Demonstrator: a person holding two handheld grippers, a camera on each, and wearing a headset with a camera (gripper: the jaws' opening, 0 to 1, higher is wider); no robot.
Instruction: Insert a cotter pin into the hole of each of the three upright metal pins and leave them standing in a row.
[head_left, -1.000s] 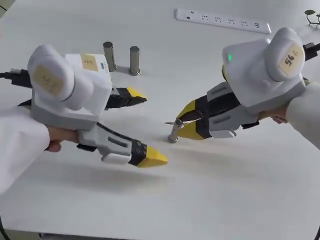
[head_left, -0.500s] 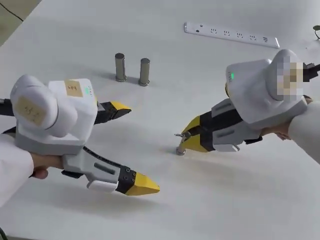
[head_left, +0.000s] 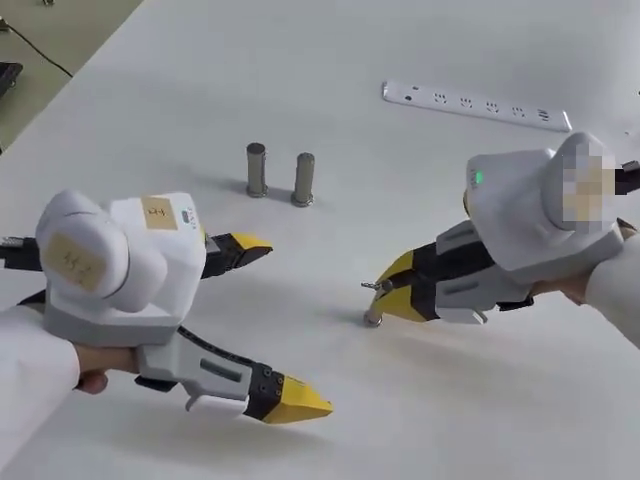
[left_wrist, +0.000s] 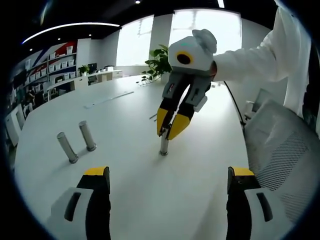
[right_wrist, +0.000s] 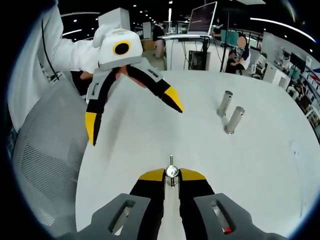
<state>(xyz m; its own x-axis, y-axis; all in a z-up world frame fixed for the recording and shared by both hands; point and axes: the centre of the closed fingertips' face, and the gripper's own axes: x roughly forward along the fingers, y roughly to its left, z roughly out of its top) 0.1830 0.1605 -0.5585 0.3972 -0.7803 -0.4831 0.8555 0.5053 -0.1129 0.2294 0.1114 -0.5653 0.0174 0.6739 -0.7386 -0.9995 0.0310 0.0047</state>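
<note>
The held metal pin (head_left: 374, 312) stands near the middle of the white table (head_left: 450, 410). Its foot is down on the top and it leans a little. Its upper end is caught between the yellow tips of the right tool (head_left: 387, 292), which is closed on it. A thin wire cotter pin (head_left: 371, 286) sticks out at the pin's top toward 9 o'clock in the head view. In the right gripper view it points to 12 o'clock past the pin's round top. Whether it goes right through the hole cannot be told.

At about 10 o'clock from the held pin, well apart, the first free pin (head_left: 256, 170) and the second free pin (head_left: 303, 180) stand upright. They are just beside each other and not touching. Both are short, dull grey cylinders with a slightly wider foot.

The left tool (head_left: 295, 325) hangs over the table at 8 o'clock, off the line between the held pin and the pair. Its jaws are spread wide and grip nothing. Both tools have smooth white housings, black jaws and yellow wedge tips, and the person's white sleeves run back from them.

A long, flat white power strip (head_left: 478, 105) lies at 1 o'clock, toward the far side. In the left gripper view a grey mesh chair (left_wrist: 280, 155) sits at 3 o'clock beside the table, and a leafy plant (left_wrist: 159, 60) stands at 12 o'clock beyond its far end.
</note>
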